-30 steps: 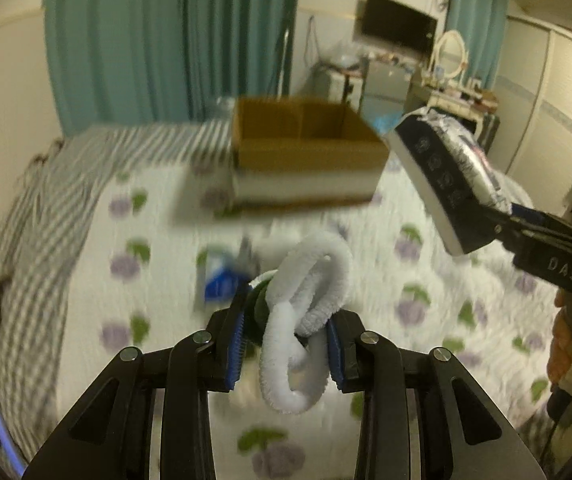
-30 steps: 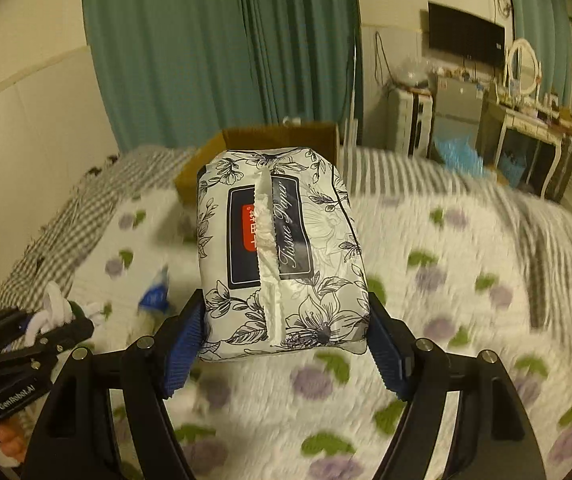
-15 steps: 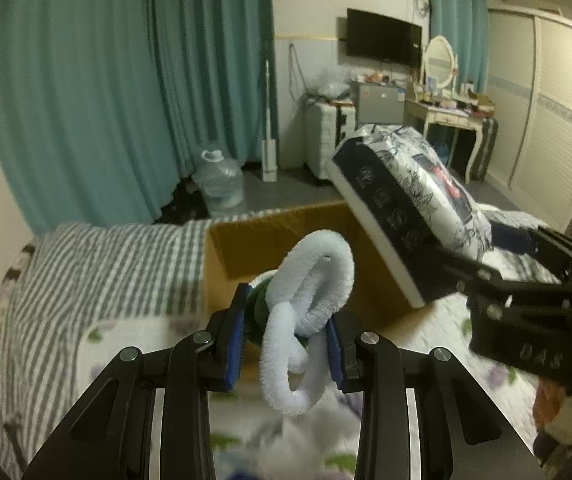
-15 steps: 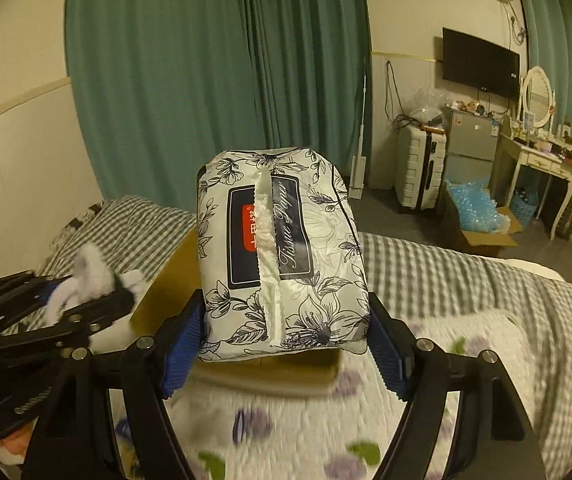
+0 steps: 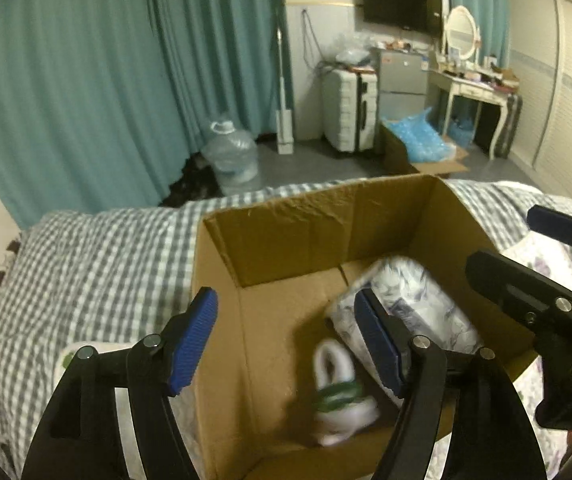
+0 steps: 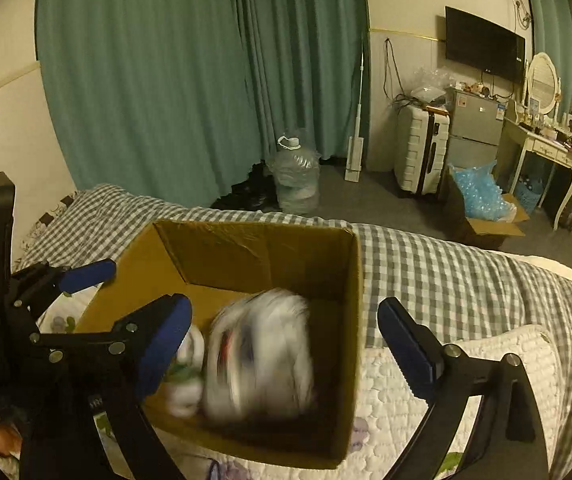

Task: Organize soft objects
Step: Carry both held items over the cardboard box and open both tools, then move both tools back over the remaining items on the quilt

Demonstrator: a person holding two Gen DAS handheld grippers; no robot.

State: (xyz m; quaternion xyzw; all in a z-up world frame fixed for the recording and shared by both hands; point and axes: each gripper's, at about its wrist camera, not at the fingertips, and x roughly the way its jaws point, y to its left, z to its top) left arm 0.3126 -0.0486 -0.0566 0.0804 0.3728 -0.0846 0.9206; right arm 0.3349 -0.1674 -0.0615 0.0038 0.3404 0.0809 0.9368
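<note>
An open cardboard box (image 5: 286, 224) stands on the bed; it also shows in the right wrist view (image 6: 254, 236). Inside it lie a floral tissue pack (image 5: 413, 308), blurred in the right wrist view (image 6: 262, 356), and a white fuzzy loop toy with a green band (image 5: 337, 396), partly visible in the right wrist view (image 6: 186, 376). My left gripper (image 5: 286, 340) is open and empty above the box. My right gripper (image 6: 286, 340) is open and empty above the box too; it also shows at the right of the left wrist view (image 5: 533, 260).
The bed has a grey checked blanket (image 6: 445, 276) and a white floral quilt (image 6: 485, 364). Beyond the bed are teal curtains (image 5: 106, 80), a water jug (image 5: 232, 156), a suitcase (image 5: 347, 110) and a dressing table (image 5: 473, 88).
Both grippers have opened over the box. The tissue pack and the white loop toy have dropped from them into the box.
</note>
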